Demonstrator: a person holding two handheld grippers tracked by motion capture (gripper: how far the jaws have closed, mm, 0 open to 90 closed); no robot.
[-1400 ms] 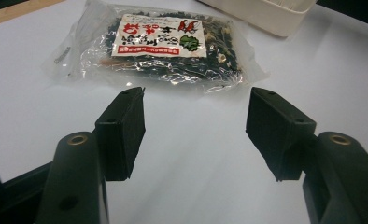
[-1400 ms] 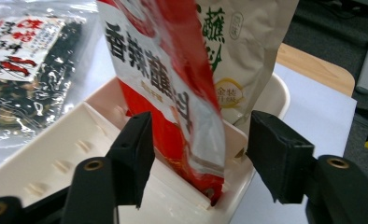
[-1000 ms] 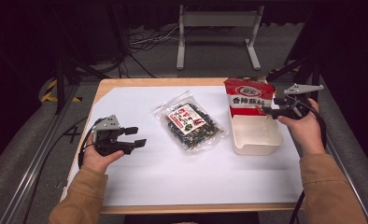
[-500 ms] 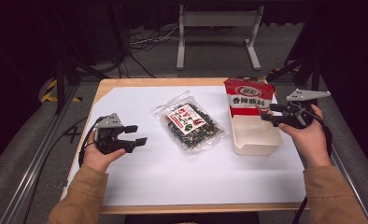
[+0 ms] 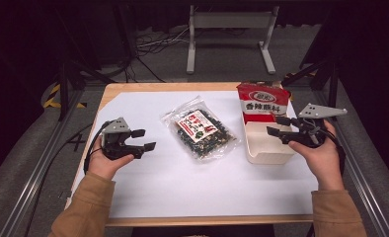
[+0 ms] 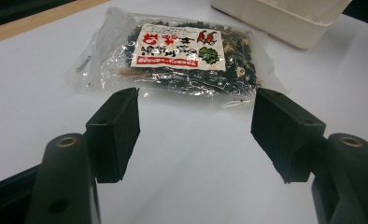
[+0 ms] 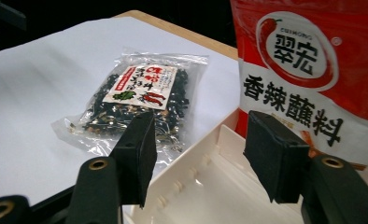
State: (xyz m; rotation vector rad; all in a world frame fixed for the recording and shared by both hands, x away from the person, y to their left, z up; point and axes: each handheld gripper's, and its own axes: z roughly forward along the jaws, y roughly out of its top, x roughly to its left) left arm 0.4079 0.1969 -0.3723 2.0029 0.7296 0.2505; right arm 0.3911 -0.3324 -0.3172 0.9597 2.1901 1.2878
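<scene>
Right claw [image 5: 278,127] is backing off the red pouch [image 5: 261,104], now standing in the white bin [image 5: 266,150]; its jaws, just closing a little, are apart and empty. Left claw [image 5: 144,139], jaws opening, is facing the clear snack bag [image 5: 200,128] mid-worktop [image 5: 148,182], likely next.

**Colours on the table**

The tray [image 5: 261,148] is plain cream-white. Standing in its far end, the pouch [image 5: 262,102] is bright red with a white oval logo, a white band below and black characters. Left of the tray, the clear bag [image 5: 200,129] shows dark green-black contents flecked with pale bits, under a white label with red print. Under the tray, a white sheet [image 5: 182,182] covers the light wooden table [image 5: 108,91].
</scene>
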